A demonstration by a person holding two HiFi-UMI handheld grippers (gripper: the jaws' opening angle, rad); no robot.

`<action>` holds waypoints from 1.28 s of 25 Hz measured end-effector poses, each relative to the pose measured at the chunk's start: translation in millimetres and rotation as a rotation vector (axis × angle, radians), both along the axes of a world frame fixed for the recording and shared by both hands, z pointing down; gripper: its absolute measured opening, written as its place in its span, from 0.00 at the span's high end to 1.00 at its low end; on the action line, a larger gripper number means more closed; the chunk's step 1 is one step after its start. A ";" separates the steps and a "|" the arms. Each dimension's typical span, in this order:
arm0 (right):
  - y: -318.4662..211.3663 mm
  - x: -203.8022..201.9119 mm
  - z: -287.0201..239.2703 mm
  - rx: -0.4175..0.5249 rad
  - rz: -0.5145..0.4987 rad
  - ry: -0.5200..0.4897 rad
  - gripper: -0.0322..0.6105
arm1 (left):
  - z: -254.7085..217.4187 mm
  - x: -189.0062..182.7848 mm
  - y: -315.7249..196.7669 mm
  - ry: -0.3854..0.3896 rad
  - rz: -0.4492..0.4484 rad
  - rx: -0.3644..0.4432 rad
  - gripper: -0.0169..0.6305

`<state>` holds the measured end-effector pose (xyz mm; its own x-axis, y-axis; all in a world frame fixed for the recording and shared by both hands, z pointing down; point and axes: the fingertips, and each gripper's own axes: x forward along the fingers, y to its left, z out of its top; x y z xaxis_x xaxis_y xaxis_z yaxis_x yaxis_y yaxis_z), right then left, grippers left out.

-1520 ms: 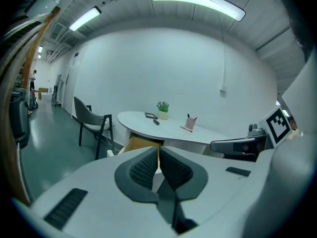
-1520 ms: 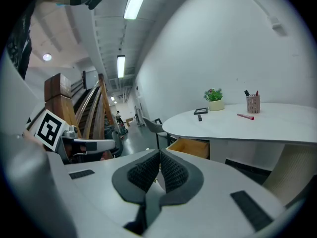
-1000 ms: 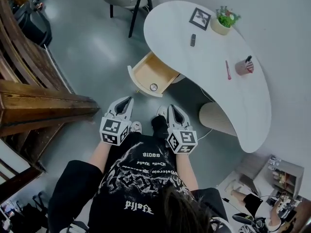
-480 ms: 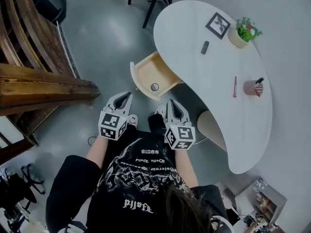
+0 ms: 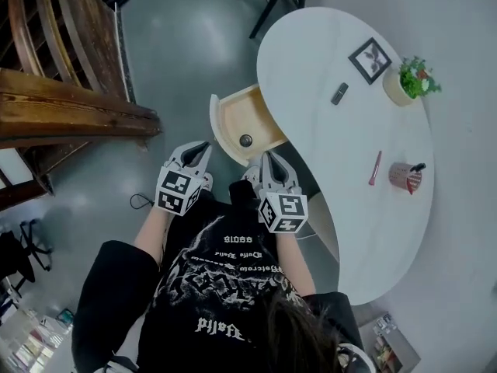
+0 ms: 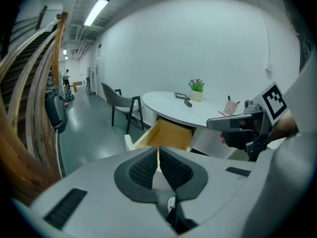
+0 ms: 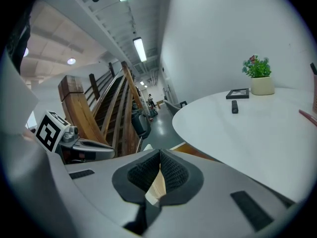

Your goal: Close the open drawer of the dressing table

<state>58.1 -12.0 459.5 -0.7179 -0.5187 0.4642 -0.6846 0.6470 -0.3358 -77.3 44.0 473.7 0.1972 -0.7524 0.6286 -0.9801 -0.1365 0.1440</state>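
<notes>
Since the drawer (image 5: 241, 115) stands pulled out from under the white counter (image 5: 342, 169), the left tool (image 5: 203, 148) and right tool (image 5: 264, 157) point toward it, jaws pressed together and empty, probably so blunt tips can push its front.

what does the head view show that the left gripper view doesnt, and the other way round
Only the head view: the small round object lying inside the drawer, and the person's black printed shirt. Only the left gripper view: the ceiling strip light, the corridor running off at the left, and the left gripper's own jaws, closed together with nothing between them. Both: the open drawer, the white table, the potted plant and the right gripper.
</notes>
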 end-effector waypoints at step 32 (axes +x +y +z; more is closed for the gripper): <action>-8.4 -36.8 47.7 -0.117 -0.113 0.121 0.91 | 121.6 -32.5 -0.4 -0.148 0.235 -0.266 0.73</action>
